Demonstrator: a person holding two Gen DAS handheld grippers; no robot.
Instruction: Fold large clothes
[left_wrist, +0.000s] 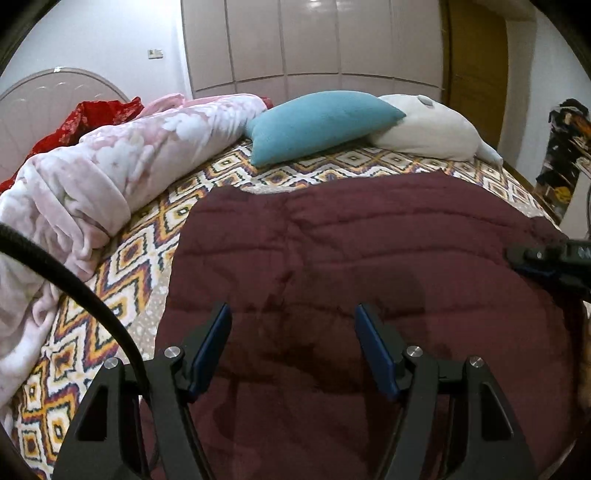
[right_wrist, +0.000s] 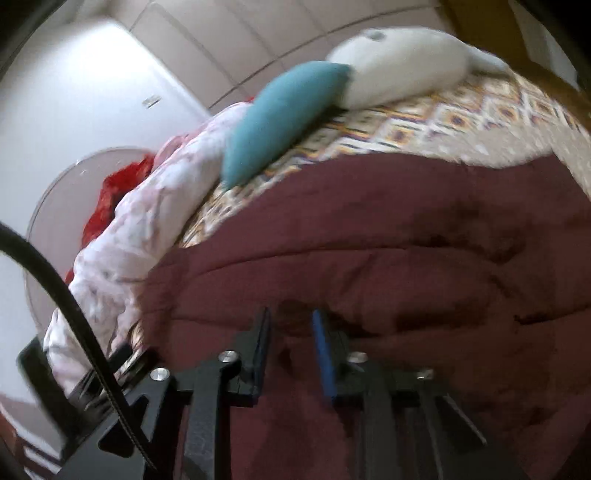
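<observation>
1. The maroon quilted garment (left_wrist: 362, 258) lies spread on the patterned bed cover (left_wrist: 122, 258); the left gripper (left_wrist: 293, 321) hovers wide open and empty above it.
2. The right gripper (right_wrist: 290, 325) looks narrow, with a fold perhaps pinched between its pads; the blur hides it. A thin grip may slip.

The maroon quilted garment (left_wrist: 351, 258) lay spread flat on the patterned bedspread (left_wrist: 122, 258), filling the centre and lower right of the frame, stitched seams and shallow creases crossing it.
</observation>
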